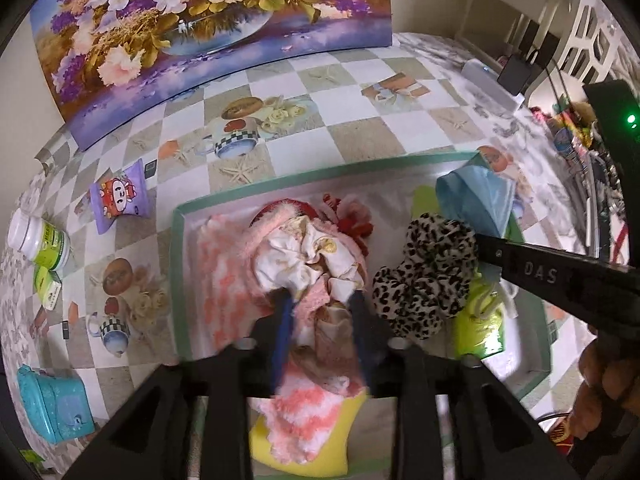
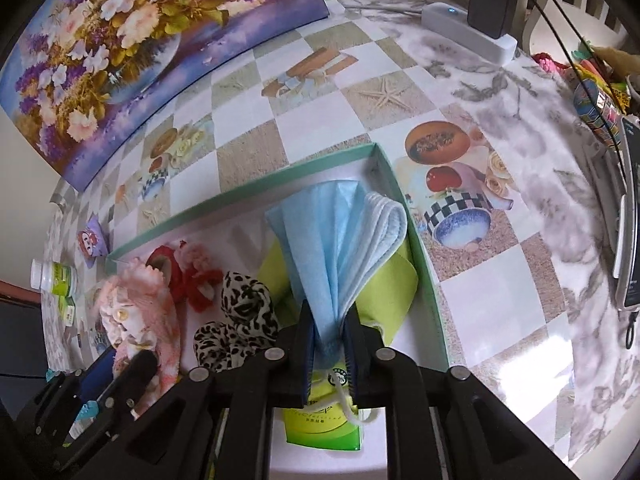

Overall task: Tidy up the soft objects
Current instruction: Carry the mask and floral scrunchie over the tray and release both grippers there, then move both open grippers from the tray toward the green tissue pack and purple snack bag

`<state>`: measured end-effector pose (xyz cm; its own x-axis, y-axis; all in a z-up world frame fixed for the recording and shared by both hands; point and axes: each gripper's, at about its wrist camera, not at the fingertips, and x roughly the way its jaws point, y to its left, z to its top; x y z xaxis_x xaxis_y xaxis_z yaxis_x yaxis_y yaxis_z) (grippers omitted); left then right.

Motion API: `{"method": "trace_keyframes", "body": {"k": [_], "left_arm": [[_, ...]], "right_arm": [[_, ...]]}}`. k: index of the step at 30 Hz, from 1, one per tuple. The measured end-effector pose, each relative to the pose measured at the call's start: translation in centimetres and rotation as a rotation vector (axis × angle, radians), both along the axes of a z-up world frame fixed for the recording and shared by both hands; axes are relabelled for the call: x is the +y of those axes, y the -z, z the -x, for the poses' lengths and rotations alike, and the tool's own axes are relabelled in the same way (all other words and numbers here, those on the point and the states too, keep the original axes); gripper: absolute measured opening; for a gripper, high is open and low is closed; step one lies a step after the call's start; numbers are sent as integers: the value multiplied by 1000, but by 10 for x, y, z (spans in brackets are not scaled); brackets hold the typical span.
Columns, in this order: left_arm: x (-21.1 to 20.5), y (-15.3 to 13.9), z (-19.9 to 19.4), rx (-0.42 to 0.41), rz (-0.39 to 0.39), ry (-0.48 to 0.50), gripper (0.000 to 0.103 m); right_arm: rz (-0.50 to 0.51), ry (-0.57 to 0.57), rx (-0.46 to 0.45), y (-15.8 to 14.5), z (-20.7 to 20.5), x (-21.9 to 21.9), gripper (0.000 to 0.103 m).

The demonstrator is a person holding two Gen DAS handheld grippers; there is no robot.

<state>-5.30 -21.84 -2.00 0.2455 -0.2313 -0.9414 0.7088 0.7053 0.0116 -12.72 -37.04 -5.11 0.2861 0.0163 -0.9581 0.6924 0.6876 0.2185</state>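
My right gripper [image 2: 329, 344] is clamped on the gathered end of a blue face mask [image 2: 340, 236], so the mask fans out in front of it and its white ear loop [image 2: 354, 408] hangs down below the fingers. I hold it by this pinched end because the soft layers would slip apart otherwise. The mask hangs over the right part of the green-rimmed box [image 2: 420, 248], above a lime green cloth [image 2: 384, 280] and a green packet [image 2: 320, 428] that lie inside.

My left gripper [image 1: 316, 300] has its fingers close together on a white crumpled cloth [image 1: 308, 256], which sits on top of a pink fluffy pile [image 1: 224, 276] in the left part of the same box. I judge it is pressing or gripping this cloth to keep the pile together. Just beside it, toward the middle of the box, lies a leopard-print scrunchie [image 1: 424, 280], and a red fluffy piece [image 1: 356, 220] is near the far wall.

Outside the box, near the left edge of the tabletop [image 1: 360, 120], there are a purple snack bag [image 1: 118, 200], a white bottle [image 1: 40, 242] and a teal case [image 1: 56, 404]. These are well apart from the soft things.
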Motion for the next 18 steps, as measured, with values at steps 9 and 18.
{"method": "trace_keyframes", "body": {"k": [9,18], "left_arm": [[13,-30,-5,4,78,-29,75],[51,-58,-33,-4,137,-159,84]], "right_arm": [[52,-10,-18,-25,-3,3,33],[115,-21,-53,-52,-2,8,44]]}}
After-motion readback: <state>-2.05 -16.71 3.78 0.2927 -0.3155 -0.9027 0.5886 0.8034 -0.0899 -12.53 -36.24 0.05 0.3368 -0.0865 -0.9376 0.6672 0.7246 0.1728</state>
